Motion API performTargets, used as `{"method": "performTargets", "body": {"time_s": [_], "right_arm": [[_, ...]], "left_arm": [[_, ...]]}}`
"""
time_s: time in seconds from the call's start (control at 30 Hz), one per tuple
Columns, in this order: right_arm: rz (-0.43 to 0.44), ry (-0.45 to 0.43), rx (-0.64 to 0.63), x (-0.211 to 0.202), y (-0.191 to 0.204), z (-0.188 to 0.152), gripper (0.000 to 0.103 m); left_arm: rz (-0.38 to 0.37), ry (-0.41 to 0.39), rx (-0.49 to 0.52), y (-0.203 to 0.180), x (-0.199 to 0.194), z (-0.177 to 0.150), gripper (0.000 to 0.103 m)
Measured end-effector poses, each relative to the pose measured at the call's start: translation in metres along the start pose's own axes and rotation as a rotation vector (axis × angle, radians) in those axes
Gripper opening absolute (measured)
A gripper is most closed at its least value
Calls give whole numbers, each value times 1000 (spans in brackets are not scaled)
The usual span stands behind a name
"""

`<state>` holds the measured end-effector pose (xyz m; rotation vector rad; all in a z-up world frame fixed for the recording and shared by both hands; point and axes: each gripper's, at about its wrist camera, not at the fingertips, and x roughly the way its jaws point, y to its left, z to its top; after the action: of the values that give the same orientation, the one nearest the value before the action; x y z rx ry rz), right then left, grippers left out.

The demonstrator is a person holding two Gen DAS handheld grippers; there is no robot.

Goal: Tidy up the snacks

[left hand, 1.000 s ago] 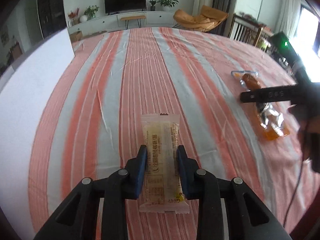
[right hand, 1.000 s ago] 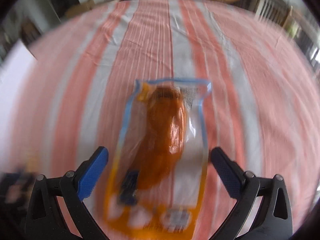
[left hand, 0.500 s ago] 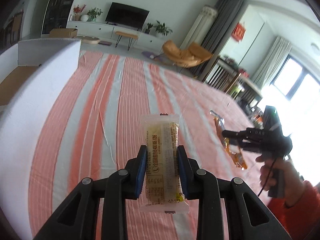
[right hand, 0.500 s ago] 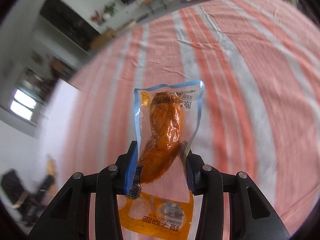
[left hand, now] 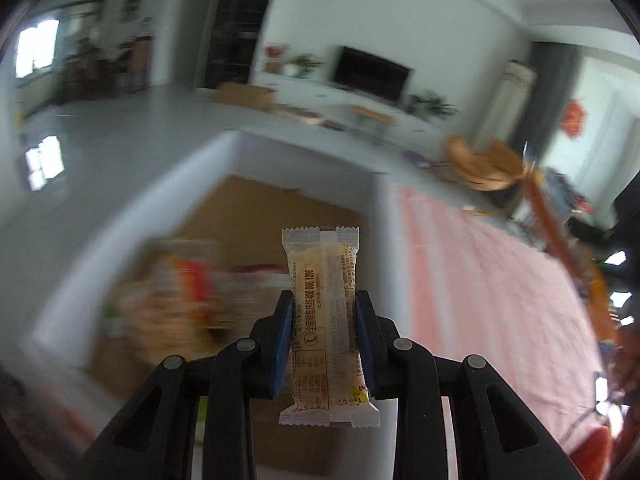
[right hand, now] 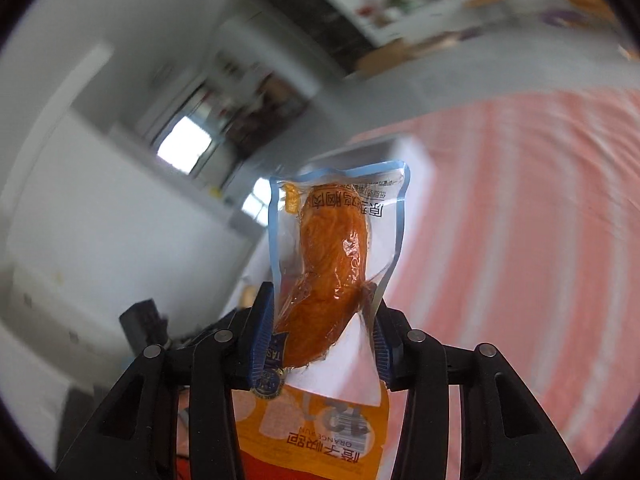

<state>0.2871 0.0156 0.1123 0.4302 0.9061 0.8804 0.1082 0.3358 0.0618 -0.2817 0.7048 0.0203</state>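
My left gripper (left hand: pixel 323 320) is shut on a pale yellow snack bar in a clear wrapper (left hand: pixel 323 280) and holds it in the air above an open white box with a brown cardboard floor (left hand: pixel 256 216). Blurred snack packets (left hand: pixel 180 292) lie in the box. My right gripper (right hand: pixel 320 320) is shut on a clear, blue-edged pouch with an orange-brown chicken piece (right hand: pixel 332 264), lifted off the table. The same white box (right hand: pixel 412 160) shows beyond the pouch, partly hidden by it.
The red and grey striped tablecloth (left hand: pixel 480 280) lies right of the box and fills the right of the right wrist view (right hand: pixel 520 220). The box's white walls (left hand: pixel 384 232) stand up from the table. The right hand's gripper shows dimly at the right edge (left hand: pixel 616 240). Living-room furniture stands far behind.
Both grippers have risen and swung left with their snacks. The left one now hangs over the open box; the right one faces the box from farther off. Both views are blurred.
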Motion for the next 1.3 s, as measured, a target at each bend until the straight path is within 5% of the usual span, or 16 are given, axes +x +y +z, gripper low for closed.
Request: {"method": "performTargets", "body": {"time_s": [0.1,0.17,0.2,0.23,0.27,0.4,0.57,0.87,1.0,1.17,1.3], "right_arm": [[-1,53,-99,64,46,9,48],[-32,72,-191,111,72,10,57],[-50,81,-225,125,79,8,60],[-77,106,-268,146,86,6,80],[-93,128,-284,158,85,4,95],[-93,139,-310,164,89,-10,95],[-191,71,-422,136,93,-20,100],[-274,52,-493,127,90,-26,102],[-278,60,-499,129,91,-31,102],[-298,68,-514,129,95,-39,102],[-312,70,-533,129,99,-43,102]], "left_arm": [[100,9,-21,29,5,-6,35],[156,17,-28,39,11,-12,68],[174,8,-36,43,11,-14,75],[184,-6,-42,45,11,-17,83],[195,-23,-43,47,8,-21,84],[253,-36,-5,38,9,-26,90],[442,-119,107,11,-3,-32,100],[507,-150,48,8,-13,-19,103],[599,-112,57,6,-17,-25,103],[574,-100,35,12,-20,-27,103],[622,-98,58,11,-20,-29,103]]}}
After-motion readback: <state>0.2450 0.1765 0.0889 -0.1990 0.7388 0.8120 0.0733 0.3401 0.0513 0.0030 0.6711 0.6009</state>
